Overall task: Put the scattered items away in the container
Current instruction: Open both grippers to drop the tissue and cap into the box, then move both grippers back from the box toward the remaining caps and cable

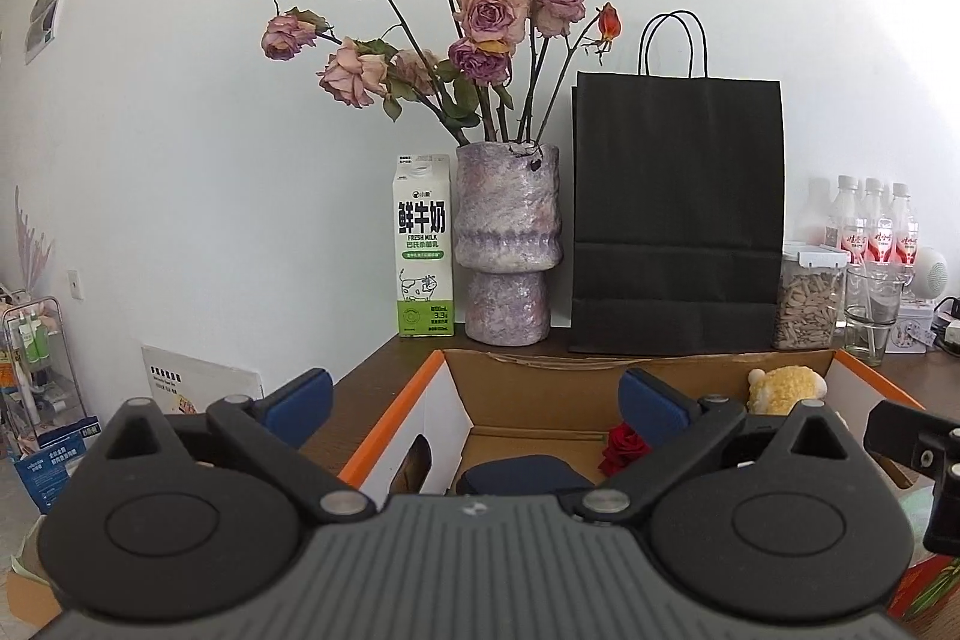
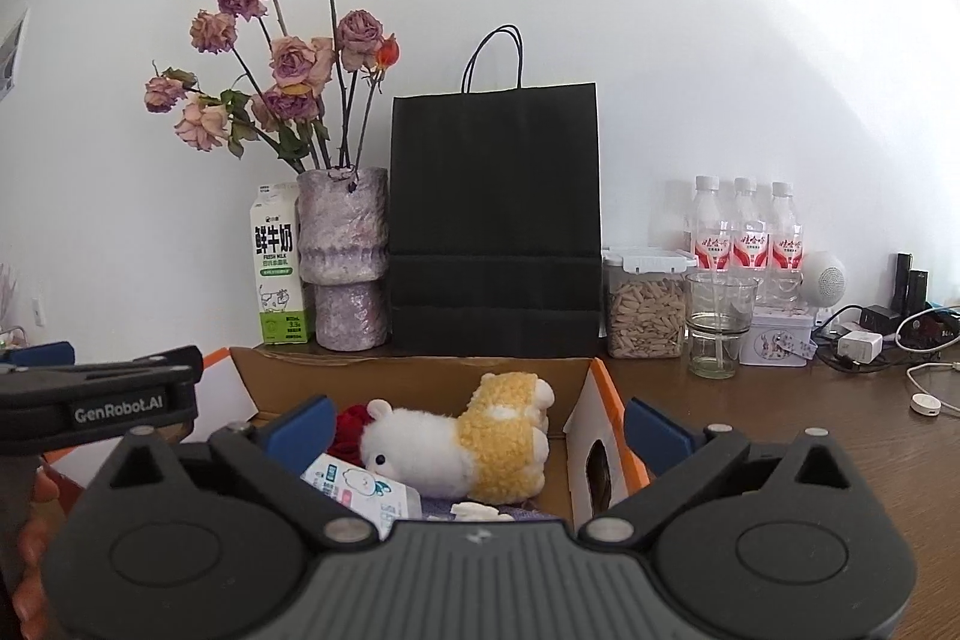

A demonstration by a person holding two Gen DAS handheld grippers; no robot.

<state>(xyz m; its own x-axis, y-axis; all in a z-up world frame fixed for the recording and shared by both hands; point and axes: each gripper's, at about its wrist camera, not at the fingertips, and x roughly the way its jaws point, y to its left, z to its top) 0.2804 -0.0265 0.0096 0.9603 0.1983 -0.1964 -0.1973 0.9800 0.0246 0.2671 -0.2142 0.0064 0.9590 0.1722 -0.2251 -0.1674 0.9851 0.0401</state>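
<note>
I am holding both the left tongs (image 1: 474,394) and the right tongs (image 2: 477,421) wide and empty over the cardboard box (image 2: 420,370). A fluffy yellow-white plush (image 2: 474,445) is lying inside at 12 o'clock. A "FRESH MILK" carton (image 2: 277,268) is standing on the counter (image 2: 840,430) at 11 o'clock.

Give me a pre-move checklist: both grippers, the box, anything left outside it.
1. Left gripper open and empty: ok.
2. Right gripper open and empty: ok.
3. Box upright, top open: ok.
4. Plush, red rose, packet and dark pouch inside the box: ok.
5. Scattered items left on the table: cannot tell; the near side is hidden by the grippers.
6. Grippers apart from each other: ok, though close.
</note>
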